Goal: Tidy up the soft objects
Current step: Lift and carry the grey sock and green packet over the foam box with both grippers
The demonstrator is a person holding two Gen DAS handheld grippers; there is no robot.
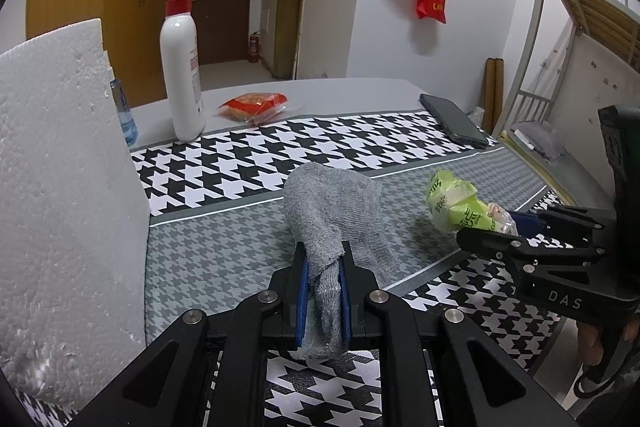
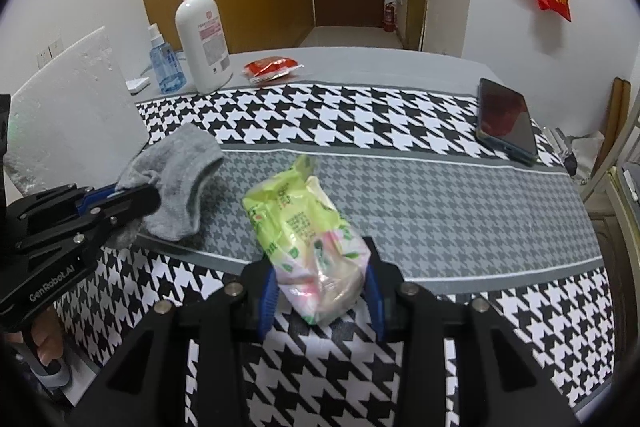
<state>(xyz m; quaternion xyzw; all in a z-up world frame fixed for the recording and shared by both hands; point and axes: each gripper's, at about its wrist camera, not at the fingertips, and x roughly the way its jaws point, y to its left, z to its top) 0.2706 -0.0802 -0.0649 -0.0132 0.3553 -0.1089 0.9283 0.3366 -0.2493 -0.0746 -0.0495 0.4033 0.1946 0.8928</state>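
A grey sock [image 1: 336,211] lies on the houndstooth table cloth [image 1: 240,163]; my left gripper [image 1: 324,267] is shut on its cuff end. The sock also shows in the right wrist view [image 2: 180,179], with the left gripper [image 2: 120,203] at its near edge. A light green snack packet [image 2: 308,227] sits between the blue pads of my right gripper [image 2: 320,287], which is shut on its lower end. In the left wrist view the packet [image 1: 460,203] is at the right, held by the right gripper [image 1: 508,227].
A white foam block [image 1: 60,187] stands at the left. A white pump bottle [image 2: 202,43], a blue spray bottle [image 2: 166,63] and a red snack packet [image 2: 272,67] stand at the table's back. A dark phone [image 2: 504,119] lies at the right edge.
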